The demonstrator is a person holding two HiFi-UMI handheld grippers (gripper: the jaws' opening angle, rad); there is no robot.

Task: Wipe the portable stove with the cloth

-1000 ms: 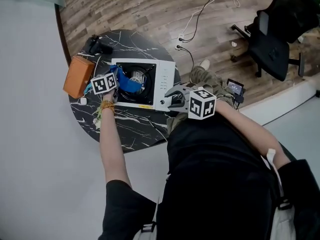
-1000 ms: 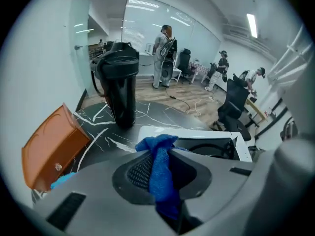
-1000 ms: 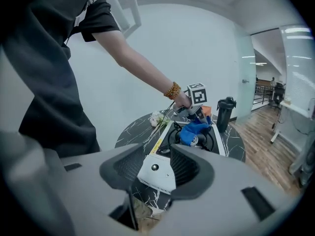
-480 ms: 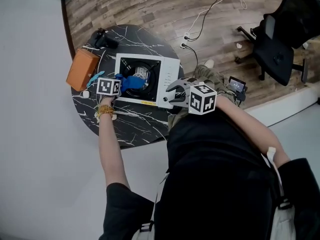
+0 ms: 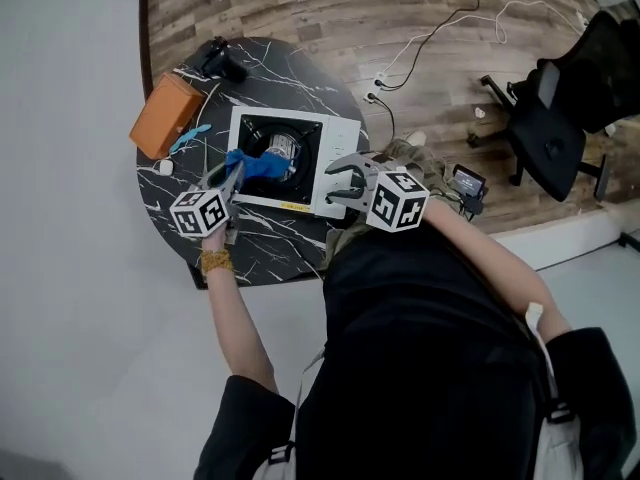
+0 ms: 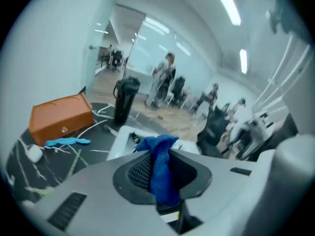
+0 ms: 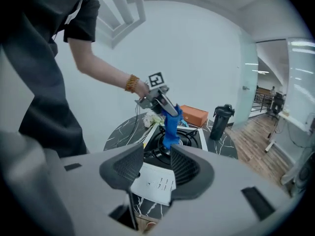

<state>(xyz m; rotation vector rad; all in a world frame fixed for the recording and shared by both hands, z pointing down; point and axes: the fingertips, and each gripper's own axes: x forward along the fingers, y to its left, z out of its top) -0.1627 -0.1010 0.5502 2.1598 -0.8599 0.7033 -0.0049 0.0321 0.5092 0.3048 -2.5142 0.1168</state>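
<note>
Your left claw (image 5: 232, 173) pinches the blue cloth (image 5: 257, 165) above the stove (image 5: 335, 151); right claw (image 5: 337, 182) sits half-open at the stove's right edge.

Orange box (image 5: 166, 115) and black bottle (image 5: 222, 60) on marble table (image 5: 270, 256); office chair (image 5: 560, 118) aside.

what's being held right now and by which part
The left gripper is shut on the blue cloth, pinching its upper end; the right gripper, jaws apart over the stove, holds nothing.
</note>
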